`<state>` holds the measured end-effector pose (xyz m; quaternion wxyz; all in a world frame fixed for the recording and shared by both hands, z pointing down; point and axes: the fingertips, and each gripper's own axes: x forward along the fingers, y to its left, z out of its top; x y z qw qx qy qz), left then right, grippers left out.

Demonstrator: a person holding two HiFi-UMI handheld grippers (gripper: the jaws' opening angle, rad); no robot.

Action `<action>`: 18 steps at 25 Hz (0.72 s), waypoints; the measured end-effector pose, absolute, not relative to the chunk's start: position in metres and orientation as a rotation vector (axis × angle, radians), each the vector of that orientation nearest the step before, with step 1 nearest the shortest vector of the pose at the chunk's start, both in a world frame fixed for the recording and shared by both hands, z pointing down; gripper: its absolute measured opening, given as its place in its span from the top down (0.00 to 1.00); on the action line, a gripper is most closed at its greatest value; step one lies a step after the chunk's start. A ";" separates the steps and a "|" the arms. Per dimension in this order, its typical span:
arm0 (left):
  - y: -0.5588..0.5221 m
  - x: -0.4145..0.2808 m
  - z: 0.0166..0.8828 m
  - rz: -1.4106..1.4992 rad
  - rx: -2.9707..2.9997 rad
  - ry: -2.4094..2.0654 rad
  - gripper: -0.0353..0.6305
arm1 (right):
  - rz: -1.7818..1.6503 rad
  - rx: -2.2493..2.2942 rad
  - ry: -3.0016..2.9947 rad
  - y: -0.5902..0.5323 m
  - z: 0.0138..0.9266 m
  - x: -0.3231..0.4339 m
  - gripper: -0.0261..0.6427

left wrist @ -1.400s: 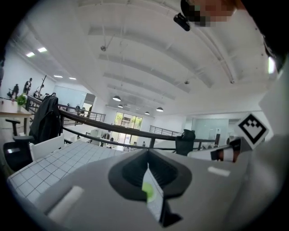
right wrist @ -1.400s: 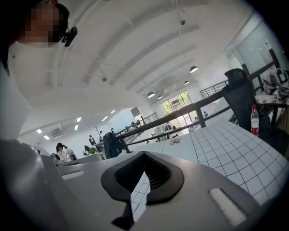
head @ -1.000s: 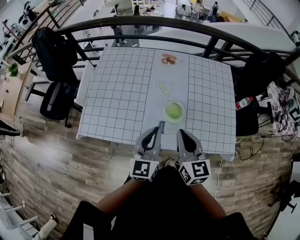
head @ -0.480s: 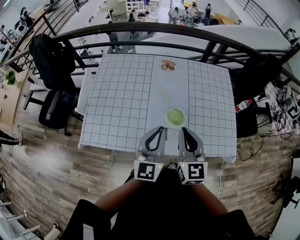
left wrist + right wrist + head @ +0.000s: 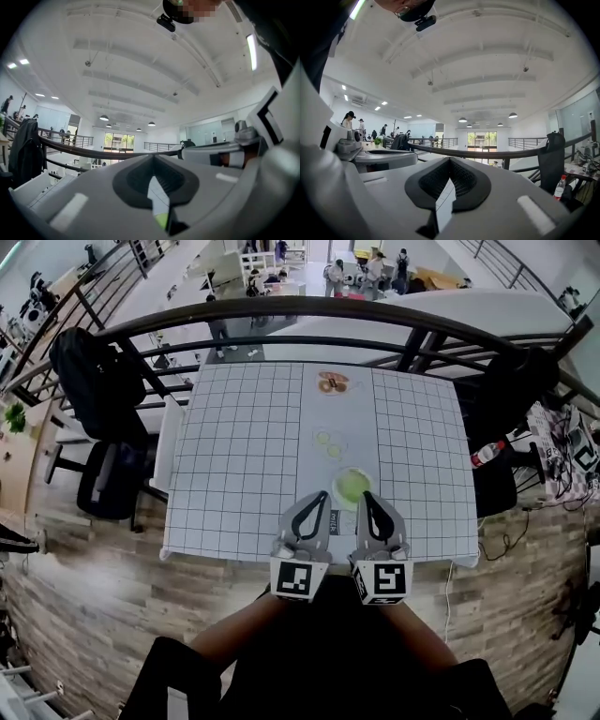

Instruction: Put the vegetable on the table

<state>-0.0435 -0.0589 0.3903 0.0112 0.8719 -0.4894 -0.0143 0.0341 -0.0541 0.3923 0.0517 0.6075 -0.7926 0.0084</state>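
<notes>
A round green vegetable [image 5: 352, 486] lies on the grid-patterned table [image 5: 234, 456], near its front edge on the grey middle strip. Two pale green slices [image 5: 328, 442] lie just beyond it. My left gripper [image 5: 322, 495] and right gripper [image 5: 367, 495] are held side by side and level over the table's front edge, both with jaws closed and nothing between them. The right tip is just short of the vegetable; the left tip is beside it on the left. In the left gripper view [image 5: 153, 161] a sliver of green [image 5: 161, 219] shows through the slit. The right gripper view [image 5: 450, 161] shows only table through the slit.
A small plate of brown food [image 5: 332, 382] sits at the table's far edge. A black railing [image 5: 309, 310] curves behind the table. A chair with a dark jacket [image 5: 98, 381] stands on the left. On the right are a dark bag [image 5: 525, 381] and a bottle [image 5: 487, 452].
Both grippers have moved forward from in front of the table to over its front edge, closing on the green vegetable. Their jaws stayed closed.
</notes>
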 end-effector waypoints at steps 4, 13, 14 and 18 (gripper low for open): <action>-0.070 -0.042 0.390 -0.044 2.740 -1.496 0.94 | 0.048 1.833 -2.423 -0.064 0.395 0.029 0.97; -0.085 -0.042 0.395 -0.030 2.753 -1.441 0.94 | 0.024 1.844 -2.407 -0.078 0.392 0.024 0.97; -0.086 -0.043 0.396 -0.026 2.750 -1.439 0.94 | 0.025 1.841 -2.406 -0.079 0.393 0.023 0.97; -0.090 -0.047 0.400 -0.015 2.750 -1.441 0.94 | 0.026 1.835 -2.404 -0.082 0.395 0.019 0.97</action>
